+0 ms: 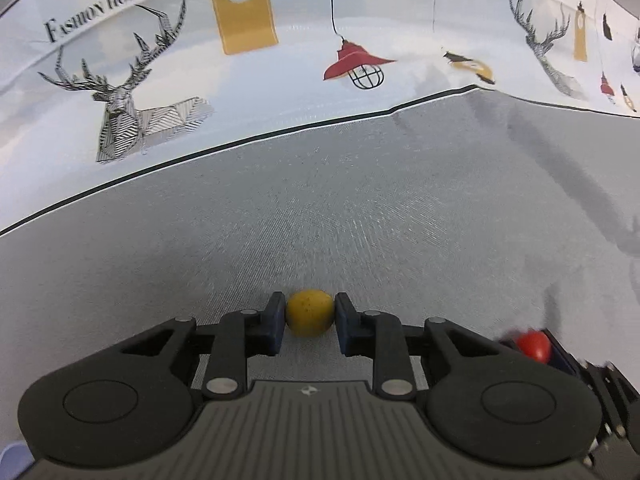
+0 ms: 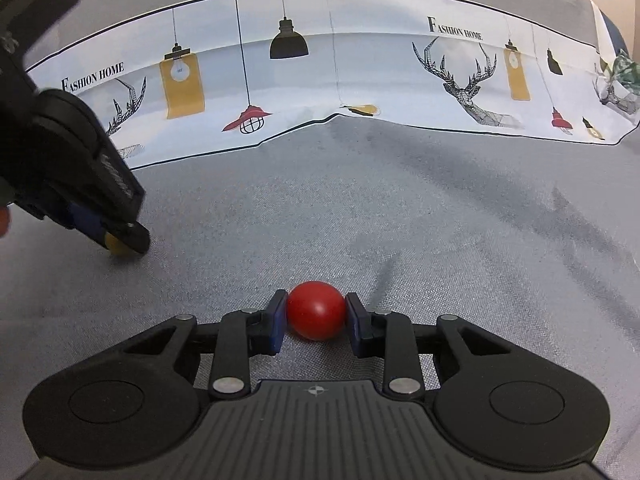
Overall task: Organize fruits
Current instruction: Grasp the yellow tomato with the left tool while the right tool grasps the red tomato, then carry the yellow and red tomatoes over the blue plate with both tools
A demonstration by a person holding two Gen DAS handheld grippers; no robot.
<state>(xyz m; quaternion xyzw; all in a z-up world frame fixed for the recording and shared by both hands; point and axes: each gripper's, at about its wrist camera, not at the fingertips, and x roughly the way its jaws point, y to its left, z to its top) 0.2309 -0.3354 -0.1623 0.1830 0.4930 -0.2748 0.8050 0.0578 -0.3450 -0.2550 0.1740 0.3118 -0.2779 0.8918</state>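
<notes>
My left gripper [image 1: 310, 314] is shut on a small round yellow fruit [image 1: 309, 312], held low over the grey cloth. My right gripper [image 2: 316, 312] is shut on a round red fruit [image 2: 316, 310], also low over the cloth. In the left wrist view the red fruit [image 1: 534, 345] shows at the lower right between the right gripper's blue pads. In the right wrist view the left gripper [image 2: 120, 242] shows at the left, tilted down, with a sliver of the yellow fruit [image 2: 116, 245] at its tip.
A grey cloth [image 2: 400, 220] covers the surface. Behind it lies a white printed cloth [image 2: 340, 68] with deer heads, lamps and the words "Fashion Home". A dark green object [image 2: 622, 70] shows at the far right edge.
</notes>
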